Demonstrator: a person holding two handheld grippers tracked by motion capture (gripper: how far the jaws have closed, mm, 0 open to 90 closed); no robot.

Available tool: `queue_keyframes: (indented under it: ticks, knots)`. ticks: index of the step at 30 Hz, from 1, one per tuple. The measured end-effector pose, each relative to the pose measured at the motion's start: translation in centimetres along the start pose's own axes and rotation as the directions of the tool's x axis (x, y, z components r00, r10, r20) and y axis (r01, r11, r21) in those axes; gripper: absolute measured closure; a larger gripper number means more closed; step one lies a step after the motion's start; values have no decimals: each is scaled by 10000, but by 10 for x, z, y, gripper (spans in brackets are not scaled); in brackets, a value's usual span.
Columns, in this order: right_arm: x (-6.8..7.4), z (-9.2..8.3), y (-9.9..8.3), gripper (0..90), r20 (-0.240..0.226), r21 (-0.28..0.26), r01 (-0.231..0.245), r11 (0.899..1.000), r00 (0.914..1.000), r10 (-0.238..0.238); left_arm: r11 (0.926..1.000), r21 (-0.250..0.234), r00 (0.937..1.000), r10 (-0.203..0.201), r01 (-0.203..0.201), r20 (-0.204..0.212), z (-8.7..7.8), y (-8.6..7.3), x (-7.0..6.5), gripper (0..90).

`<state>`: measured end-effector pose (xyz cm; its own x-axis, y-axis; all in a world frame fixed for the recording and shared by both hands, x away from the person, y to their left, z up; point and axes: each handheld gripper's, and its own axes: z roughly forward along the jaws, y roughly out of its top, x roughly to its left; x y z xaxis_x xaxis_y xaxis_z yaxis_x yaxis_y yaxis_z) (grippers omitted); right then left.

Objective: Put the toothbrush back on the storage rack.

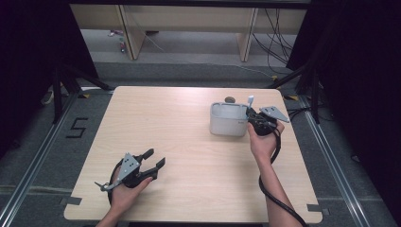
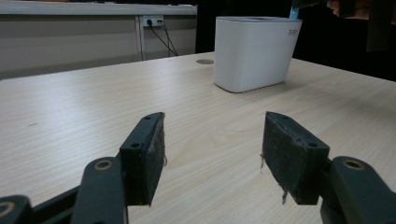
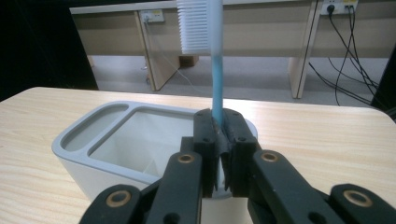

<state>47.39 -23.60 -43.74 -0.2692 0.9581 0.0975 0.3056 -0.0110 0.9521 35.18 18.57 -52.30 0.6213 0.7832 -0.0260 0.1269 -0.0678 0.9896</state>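
Note:
A white holder box (image 1: 228,119) with two compartments stands on the right half of the table; it also shows as the holder box (image 2: 254,52) and the holder box (image 3: 116,149). My right gripper (image 3: 219,128) is shut on the blue handle of a toothbrush (image 3: 216,79), which stands upright with its white bristle head on top. From above, the right gripper (image 1: 257,124) sits at the box's right end with the toothbrush (image 1: 250,100) rising over it. My left gripper (image 1: 155,159) rests near the front left of the table, open, with nothing between its pads (image 2: 144,156).
The wooden table (image 1: 189,156) has a small round dark spot (image 1: 230,99) just behind the box. A cable (image 1: 279,201) trails from the right hand toward the front edge. Desks and wall sockets stand beyond the table's far edge.

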Motion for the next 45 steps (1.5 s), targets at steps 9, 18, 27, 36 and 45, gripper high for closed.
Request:
queue_keyframes:
  ticks: [9, 18, 27, 36, 45]
  knots:
    - [-1, 3, -5, 855, -7, 169, 49, 9998, 10000, -49, 10000, -14, 10000, 14, -14, 14, 0, 0, 0, 389]
    - [1, 4, -8, 854, -6, 405, -267, 9988, 9996, 268, 10000, -17, 10000, 16, -16, 20, 0, 0, 0, 389]
    - [-1, 7, -12, 854, 15, 380, 72, 9993, 10000, -72, 10000, -17, 10000, 19, -19, 25, 0, 0, 0, 389]
    - [1, 7, -12, 842, -78, 414, -139, 9990, 9999, 142, 10000, -29, 10000, 13, -13, 23, 0, 0, 0, 389]
    - [2, 5, -11, 683, -109, 328, -37, 9995, 9999, 41, 10000, -8, 10000, 13, -13, 21, 0, 0, 0, 389]
